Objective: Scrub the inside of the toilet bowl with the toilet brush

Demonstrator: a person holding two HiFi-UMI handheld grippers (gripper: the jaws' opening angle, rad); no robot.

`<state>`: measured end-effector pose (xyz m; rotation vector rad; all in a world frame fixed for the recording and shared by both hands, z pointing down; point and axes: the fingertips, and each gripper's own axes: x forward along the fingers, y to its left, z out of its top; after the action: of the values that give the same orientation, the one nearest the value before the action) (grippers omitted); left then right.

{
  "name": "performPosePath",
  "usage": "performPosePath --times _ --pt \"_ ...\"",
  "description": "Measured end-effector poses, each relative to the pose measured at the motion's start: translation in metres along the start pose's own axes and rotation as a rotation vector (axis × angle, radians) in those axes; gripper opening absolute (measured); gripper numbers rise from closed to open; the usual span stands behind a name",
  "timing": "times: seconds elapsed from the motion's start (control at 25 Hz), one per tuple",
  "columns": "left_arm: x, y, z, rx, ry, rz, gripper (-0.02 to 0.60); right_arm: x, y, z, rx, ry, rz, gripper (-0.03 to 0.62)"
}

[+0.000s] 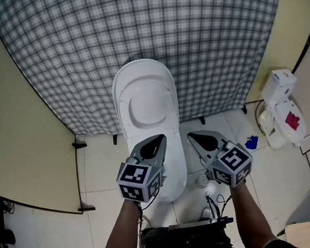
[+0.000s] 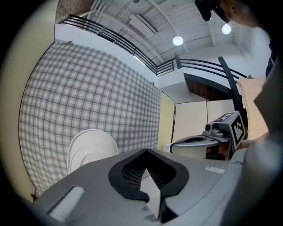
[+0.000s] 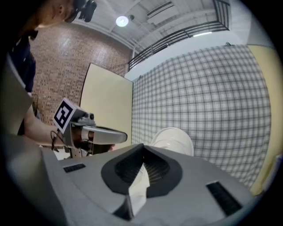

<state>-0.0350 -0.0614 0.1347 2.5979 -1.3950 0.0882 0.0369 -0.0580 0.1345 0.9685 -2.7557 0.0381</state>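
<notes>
**Two closed grippers in front of a toilet with its lid down**

Straight ahead of both my grippers stands the toilet [image 1: 178,172]. Its white lid [image 1: 146,101] is down over the bowl, so the inside is covered. I cannot pick out the toilet brush with any certainty.

My left gripper [image 1: 160,138] hangs over the front of the toilet, nearly level. Its jaws are pressed together tip to tip and hold nothing. In its own view the lid shows just beyond the closed tips, to their left.

My right gripper [image 1: 191,136] is beside it, just off the toilet's right flank and above the floor tiles [image 1: 105,176]. Its jaws are also together and hold nothing.

The two grippers point the same way, near each other but apart.

Close under my right gripper, a small pale rounded thing [image 1: 210,187] sits on the floor, too hidden to name.

Off to the right of the right gripper lies a small blue object [image 1: 252,142]. Past that, a white container [image 1: 281,112] with a red patch sits by the side wall.

Beyond both sets of jaws, a checked wall [image 1: 144,22] rises behind the toilet, with cream panels [image 1: 6,116] flanking it.
</notes>
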Motion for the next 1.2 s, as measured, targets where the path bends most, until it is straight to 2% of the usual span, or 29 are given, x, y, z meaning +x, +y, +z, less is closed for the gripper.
performPosePath --times 0.16,0.36,0.64,0.88,0.96,1.04,1.2 --pt "0.012 -0.001 -0.031 -0.014 0.033 0.010 0.009 -0.006 -0.011 -0.028 -0.035 0.067 -0.040 0.003" --pt "0.034 -0.018 -0.086 -0.068 0.118 -0.019 0.009 -0.021 -0.028 -0.090 -0.060 0.189 -0.077 0.002" --pt "0.075 -0.048 -0.173 -0.116 0.251 -0.096 0.009 -0.041 -0.054 -0.197 0.039 0.314 -0.126 0.002" --pt "0.098 -0.070 -0.260 -0.178 0.354 -0.142 0.009 -0.058 -0.060 -0.303 0.141 0.413 -0.112 0.000" --pt "0.109 -0.076 -0.290 -0.192 0.378 -0.160 0.009 -0.061 -0.068 -0.342 0.162 0.459 -0.128 0.002" --pt "0.115 -0.082 -0.323 -0.203 0.406 -0.180 0.009 -0.062 -0.075 -0.381 0.189 0.490 -0.150 0.029" --pt "0.117 -0.090 -0.386 -0.233 0.465 -0.194 0.009 -0.065 -0.083 -0.448 0.228 0.552 -0.197 0.032"
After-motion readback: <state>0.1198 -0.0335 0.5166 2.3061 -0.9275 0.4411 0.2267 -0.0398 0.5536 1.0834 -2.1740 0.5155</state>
